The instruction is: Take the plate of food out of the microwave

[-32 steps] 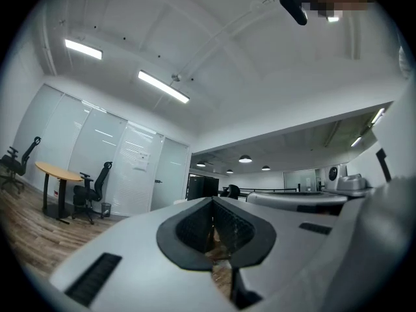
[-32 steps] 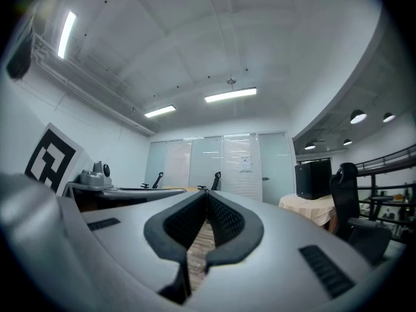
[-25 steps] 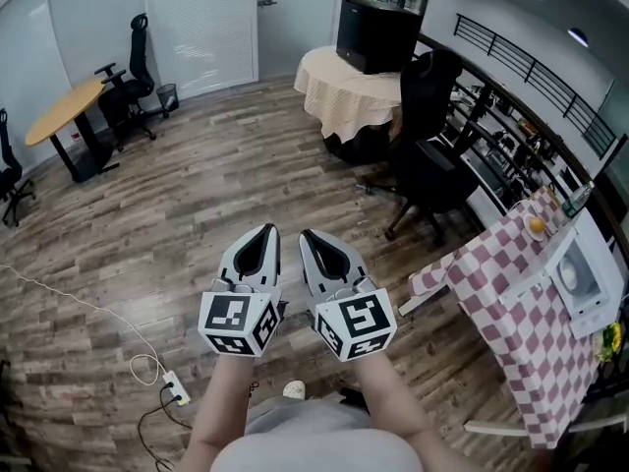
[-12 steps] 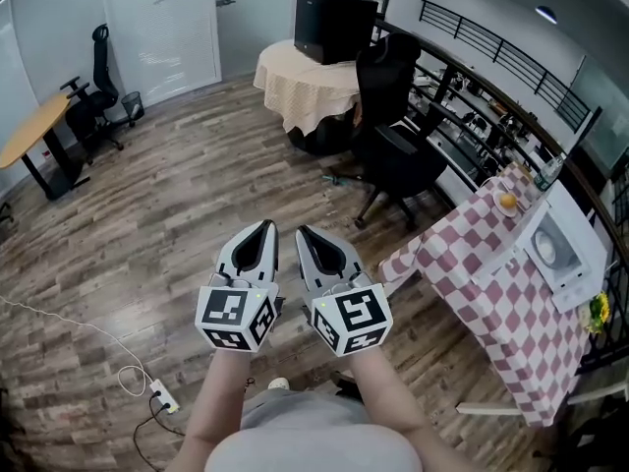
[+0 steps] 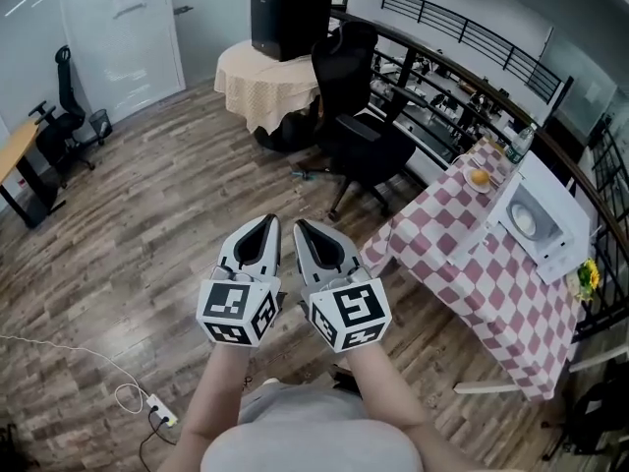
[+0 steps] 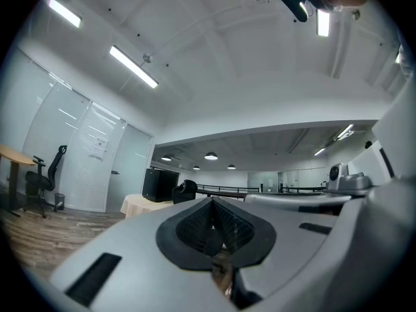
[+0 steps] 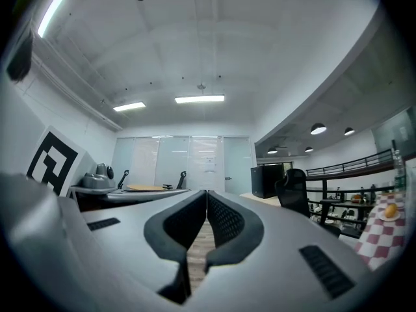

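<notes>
Left gripper (image 6: 211, 203) with jaws closed, facing an open office.
Black ribbed pads (image 6: 195, 223) meet at the tips, nothing between them. Beyond: office chair (image 6: 40, 177) at far left, cloth-covered table (image 6: 138, 205) bearing a black box (image 6: 158, 184), ceiling strip lights (image 6: 133, 66) above.

The head camera looks from above, forward and steeply down. The left tool (image 5: 263, 224) and the right tool (image 5: 303, 228) stand close under it in the lower middle of the frame, and the checked counter (image 5: 472, 264) lies at the right. Each tool camera sits just behind its own jaws and looks along them almost level, a little upward, so the jaws fill the lower half and the ceiling (image 6: 227, 57) the upper half. All three views share the black office chair (image 5: 359, 116) and the black box (image 5: 290, 23) on the round table (image 5: 257, 82).
</notes>
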